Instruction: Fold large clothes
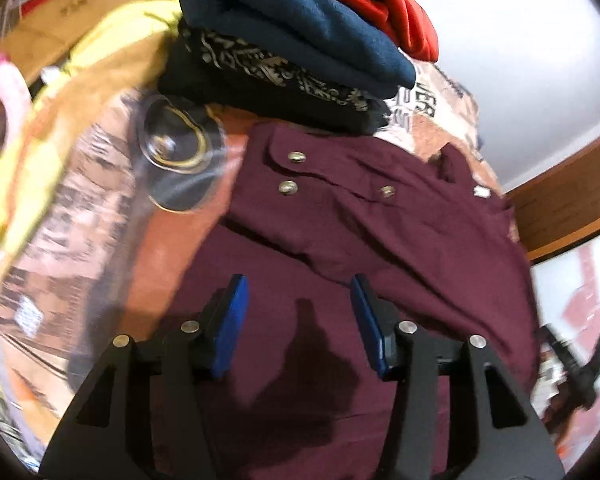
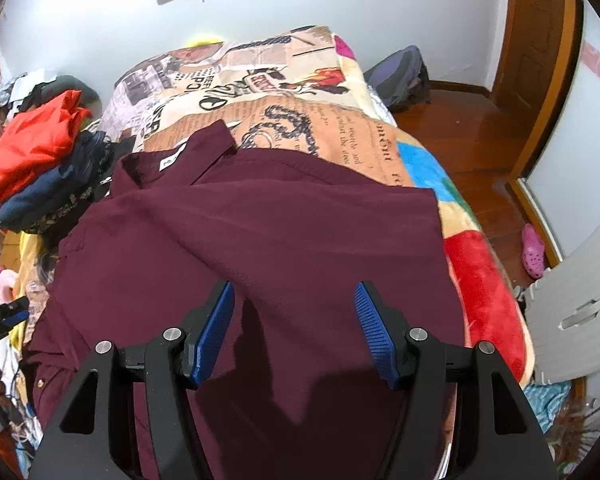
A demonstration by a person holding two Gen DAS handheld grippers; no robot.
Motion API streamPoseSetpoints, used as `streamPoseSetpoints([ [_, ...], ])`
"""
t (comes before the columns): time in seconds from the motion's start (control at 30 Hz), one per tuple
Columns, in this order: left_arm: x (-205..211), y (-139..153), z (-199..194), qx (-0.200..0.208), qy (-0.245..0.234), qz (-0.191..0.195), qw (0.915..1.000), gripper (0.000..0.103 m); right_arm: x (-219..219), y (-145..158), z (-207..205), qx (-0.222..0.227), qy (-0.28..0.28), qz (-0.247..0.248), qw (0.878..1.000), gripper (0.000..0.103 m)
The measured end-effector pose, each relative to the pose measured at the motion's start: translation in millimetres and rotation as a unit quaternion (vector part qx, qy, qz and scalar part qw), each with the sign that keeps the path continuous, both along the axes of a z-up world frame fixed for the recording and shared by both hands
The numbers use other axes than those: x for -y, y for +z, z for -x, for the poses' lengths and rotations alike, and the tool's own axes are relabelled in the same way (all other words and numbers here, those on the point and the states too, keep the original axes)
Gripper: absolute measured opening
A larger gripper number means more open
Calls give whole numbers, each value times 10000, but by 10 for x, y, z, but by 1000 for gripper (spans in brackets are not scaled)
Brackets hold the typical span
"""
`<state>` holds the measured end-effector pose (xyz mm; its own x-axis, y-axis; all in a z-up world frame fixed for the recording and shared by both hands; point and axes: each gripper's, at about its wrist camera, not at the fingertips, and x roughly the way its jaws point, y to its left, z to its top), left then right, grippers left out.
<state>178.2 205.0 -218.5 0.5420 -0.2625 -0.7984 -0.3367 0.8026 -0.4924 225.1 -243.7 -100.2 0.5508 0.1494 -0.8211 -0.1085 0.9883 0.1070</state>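
A maroon shirt (image 2: 268,232) lies spread on the bed, collar with a white label toward the far end and one side folded over the body. In the left wrist view the maroon shirt (image 1: 360,216) shows its button placket with metal buttons. My left gripper (image 1: 298,312) is open and empty, hovering just above the cloth. My right gripper (image 2: 294,320) is open and empty above the shirt's lower part. The left gripper also shows in the right wrist view (image 2: 4,316) at the left edge.
A stack of folded clothes (image 1: 300,40), red on blue on black patterned, sits beside the shirt; the stack also shows in the right wrist view (image 2: 48,160). The bed has a printed blanket (image 2: 300,92). A yellow garment (image 1: 40,128) lies to the left. A wooden floor (image 2: 480,128) and a grey stool (image 2: 580,300) are at right.
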Motion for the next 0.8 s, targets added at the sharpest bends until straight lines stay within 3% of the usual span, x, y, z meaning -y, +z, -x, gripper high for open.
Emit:
streamPoseSetpoints([
  [0.23, 86, -326, -324, -247, 25, 1277, 9915, 51, -33, -50, 31, -14, 119, 333, 9994, 59],
  [0.37, 72, -522, -480, -426, 368, 1563, 9861, 52, -3, -111, 37, -97, 114, 495, 9987, 59],
  [0.53, 96, -511, -656, -394, 449, 1412, 9882, 52, 94, -161, 42, -195, 36, 294, 9994, 59],
  [0.57, 111, -498, -672, -392, 465, 1336, 9892, 48, 117, -163, 44, -205, 5, 239, 9995, 59],
  [0.63, 198, -428, -704, -358, 370, 917, 9944, 13, 143, -158, 43, -216, -43, 185, 9996, 59],
  [0.73, 353, -193, -673, -107, 192, 148, 9996, 5, 182, -133, 45, -219, -92, 92, 9997, 59],
  [0.8, 389, -18, -614, 100, 104, -166, 9998, 3, 201, -117, 49, -208, -114, 73, 9997, 59],
])
